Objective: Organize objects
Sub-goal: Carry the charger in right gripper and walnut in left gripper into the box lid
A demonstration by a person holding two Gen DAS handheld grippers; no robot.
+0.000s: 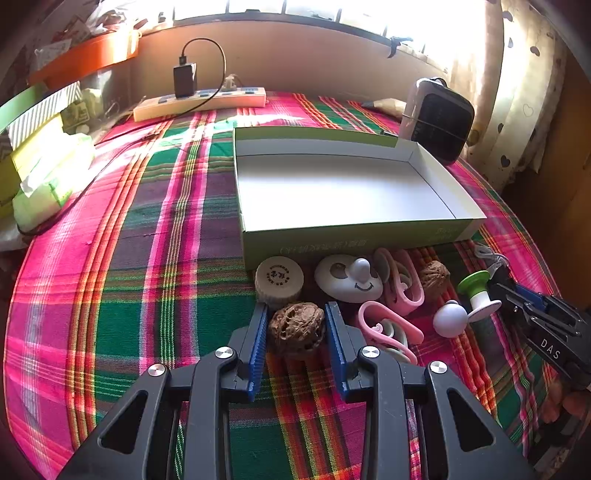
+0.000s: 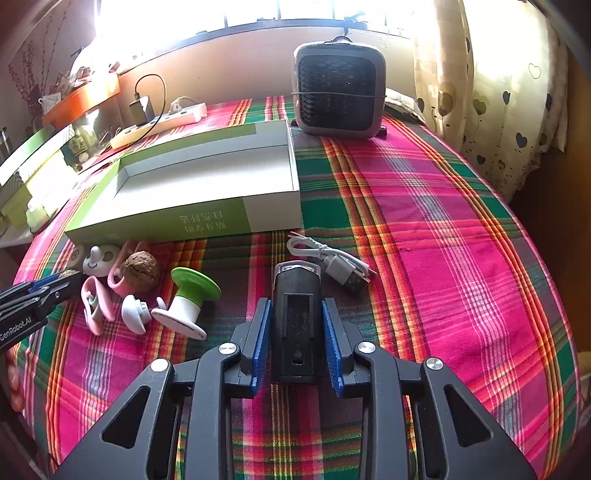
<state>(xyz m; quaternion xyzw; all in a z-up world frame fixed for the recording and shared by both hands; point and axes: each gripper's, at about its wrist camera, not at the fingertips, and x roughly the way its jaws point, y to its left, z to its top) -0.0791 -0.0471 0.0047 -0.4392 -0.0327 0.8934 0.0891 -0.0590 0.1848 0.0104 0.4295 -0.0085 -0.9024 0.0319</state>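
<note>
In front of the box (image 1: 354, 236), the left gripper (image 1: 296, 325) brackets a walnut (image 1: 296, 329), pads touching; the right gripper (image 2: 296, 326) pinches a black device (image 2: 295, 325).

Bright daylight through barred window (image 2: 258, 14). Beige wall (image 1: 295, 62) below sill. Heart-print curtain (image 2: 498, 92) at right. Desk under plaid cloth (image 2: 443, 221). Orange shelf (image 1: 85, 55) at left.
</note>
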